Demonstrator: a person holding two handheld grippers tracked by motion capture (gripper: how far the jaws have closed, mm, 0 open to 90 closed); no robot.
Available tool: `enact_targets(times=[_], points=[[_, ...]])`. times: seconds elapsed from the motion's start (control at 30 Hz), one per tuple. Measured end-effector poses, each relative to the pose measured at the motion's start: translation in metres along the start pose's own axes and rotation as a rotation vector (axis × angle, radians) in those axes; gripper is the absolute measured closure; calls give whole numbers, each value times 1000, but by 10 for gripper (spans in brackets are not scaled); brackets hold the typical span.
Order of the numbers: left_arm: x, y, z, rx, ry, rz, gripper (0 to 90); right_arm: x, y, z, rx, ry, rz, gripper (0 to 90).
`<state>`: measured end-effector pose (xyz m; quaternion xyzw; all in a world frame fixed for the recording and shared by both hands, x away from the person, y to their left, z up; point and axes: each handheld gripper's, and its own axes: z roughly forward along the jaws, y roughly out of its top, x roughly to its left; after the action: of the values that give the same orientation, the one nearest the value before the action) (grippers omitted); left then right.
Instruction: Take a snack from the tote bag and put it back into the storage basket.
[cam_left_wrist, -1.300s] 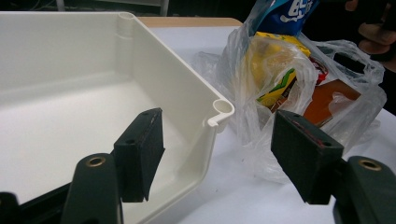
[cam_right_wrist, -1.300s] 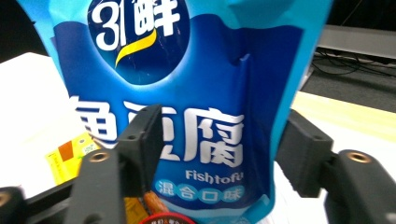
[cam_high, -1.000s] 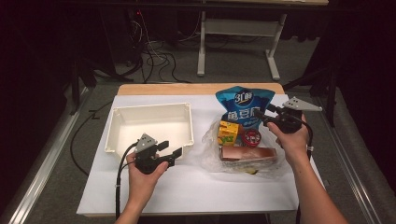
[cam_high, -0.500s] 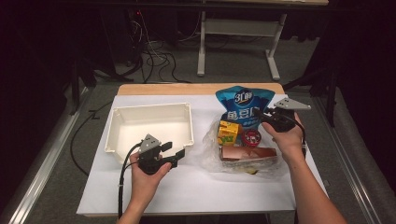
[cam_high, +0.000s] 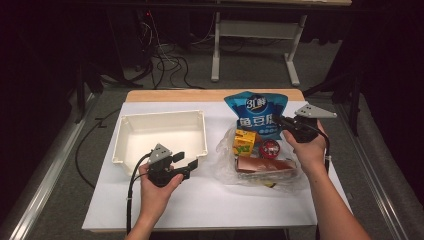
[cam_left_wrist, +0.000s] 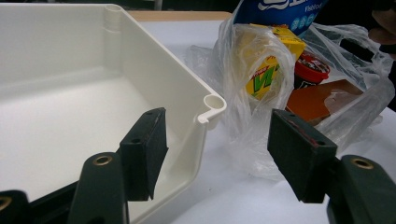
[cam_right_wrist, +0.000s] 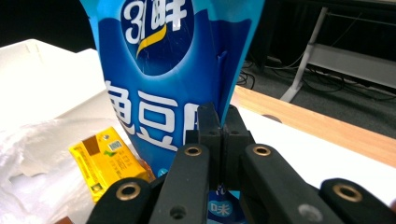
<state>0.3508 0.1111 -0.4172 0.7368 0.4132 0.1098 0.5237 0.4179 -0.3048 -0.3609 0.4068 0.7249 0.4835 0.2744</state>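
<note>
Right gripper view: the right claw (cam_right_wrist: 219, 122) has just been closed onto the blue snack pouch's (cam_right_wrist: 168, 70) edge above the plastic bag (cam_high: 260, 167), so lifting toward the white tray (cam_high: 162, 120) seems possible; the left claw (cam_left_wrist: 224, 154) is held half-open, empty.

blue snack bag (cam_right_wrist: 173, 70) top cut off, white tray (cam_left_wrist: 93, 93) cropped left

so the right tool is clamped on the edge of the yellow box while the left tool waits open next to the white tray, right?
Not quite: the right tool is clamped on the edge of the blue snack bag, not the yellow box, as the right gripper view shows. The rest holds: the left tool waits open next to the white tray.
</note>
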Motion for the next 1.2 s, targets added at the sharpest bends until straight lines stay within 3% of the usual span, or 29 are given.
enact_targets(times=[0.3, 0.57, 0.83, 1.2], points=[[-1, 2, 2, -4, -3, -6, 386, 0, 9, -8, -47, 4, 25, 900], [-5, 7, 7, -4, -8, 11, 386, 0, 20, -14, -58, 4, 32, 900], [-9, 16, 8, -37, -7, 23, 376, 1, 33, -24, -89, -10, 65, 900], [-15, 33, 12, -98, -7, 56, 374, 9, 45, -31, -116, -14, 66, 900]])
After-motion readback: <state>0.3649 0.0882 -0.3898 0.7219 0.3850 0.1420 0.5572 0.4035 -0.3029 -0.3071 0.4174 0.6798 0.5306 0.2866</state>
